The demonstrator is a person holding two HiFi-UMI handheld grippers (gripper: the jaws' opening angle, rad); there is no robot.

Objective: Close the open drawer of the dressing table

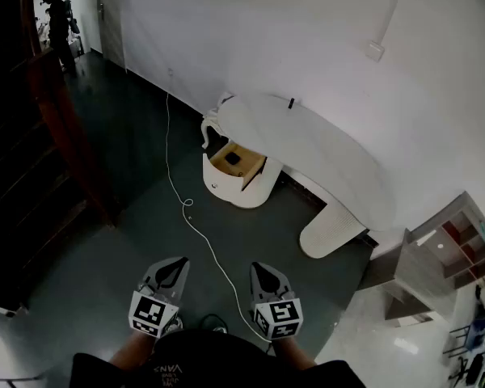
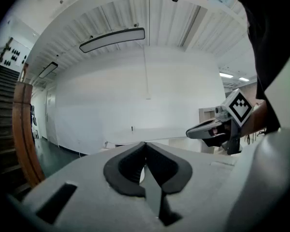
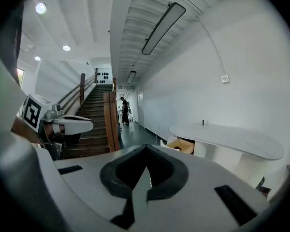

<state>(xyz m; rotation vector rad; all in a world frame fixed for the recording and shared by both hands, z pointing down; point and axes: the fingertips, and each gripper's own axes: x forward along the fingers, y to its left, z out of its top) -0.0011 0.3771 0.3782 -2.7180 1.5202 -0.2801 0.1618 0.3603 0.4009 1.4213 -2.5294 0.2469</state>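
A white dressing table [image 1: 323, 148] with a long rounded top stands against the white wall. Its left drawer [image 1: 236, 165] is pulled open and shows a tan wooden inside with a small dark object. In the right gripper view the open drawer [image 3: 182, 146] appears under the tabletop [image 3: 232, 135]. My left gripper [image 1: 173, 270] and right gripper [image 1: 263, 274] are held side by side well short of the table, both shut with nothing between the jaws. The left gripper [image 2: 145, 146] points toward the table, and the right gripper [image 3: 145, 151] does too.
A white cable [image 1: 196, 221] runs across the dark floor from the wall toward my feet. A wooden stair rail [image 1: 69, 128] and stairs stand at the left. A person [image 1: 58, 24] stands far back. An open shelf unit [image 1: 449, 253] sits at the right.
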